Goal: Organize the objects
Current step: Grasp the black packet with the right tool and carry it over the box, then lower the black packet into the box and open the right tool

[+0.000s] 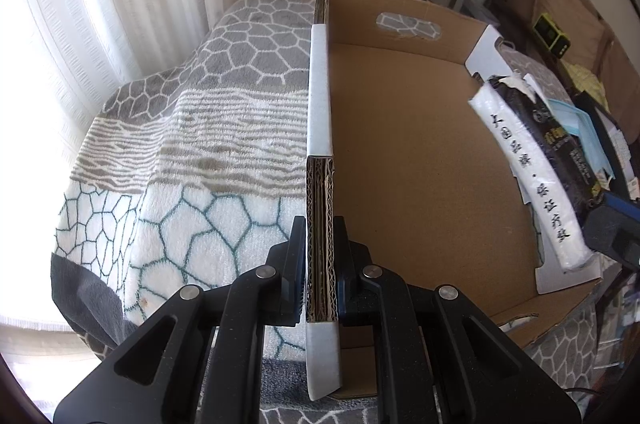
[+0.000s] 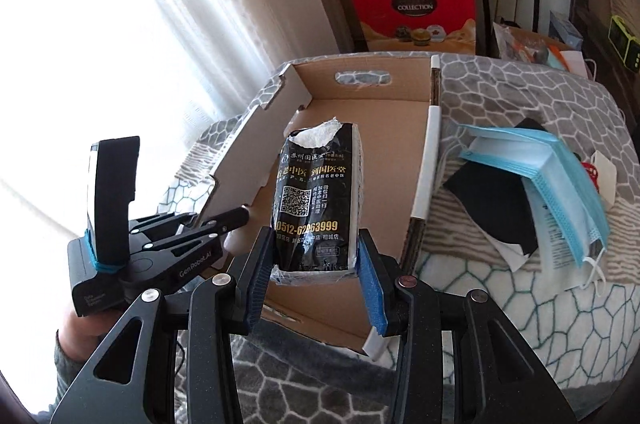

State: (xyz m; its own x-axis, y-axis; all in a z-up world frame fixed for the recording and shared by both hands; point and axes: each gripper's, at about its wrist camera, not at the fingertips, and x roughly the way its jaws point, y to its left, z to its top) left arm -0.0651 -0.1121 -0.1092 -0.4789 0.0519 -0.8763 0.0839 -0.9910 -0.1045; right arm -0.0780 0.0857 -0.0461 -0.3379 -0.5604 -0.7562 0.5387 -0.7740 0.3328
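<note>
1. Two claws are busy. The left gripper [image 1: 320, 264] is pinched tight on the side wall of the cardboard box [image 1: 420, 151], close to the box's near corner. Keep that pinch steady so the box cannot slide on the patterned blanket [image 1: 192, 127].
2. The right gripper [image 2: 316, 264] holds the black packet [image 2: 316, 191] by its bottom end, one pad on each side. The packet's top is torn open and white paper shows there.
3. The packet hangs over the near part of the box, above the brown floor, closer to the wall that the left claw holds. It does not look set down yet.
4. I think the step now is putting the packet into the box. Bring it down slowly until it lies flat on the box floor, and only then let go.
5. Put it along one wall, so there is room for more things.
6. Keep the torn end level, or something might spill out.
7. The blue face masks [image 2: 560, 179] lie on the blanket just outside the box's right wall, on some black and white sheets. They look like the next thing to pack.
</note>
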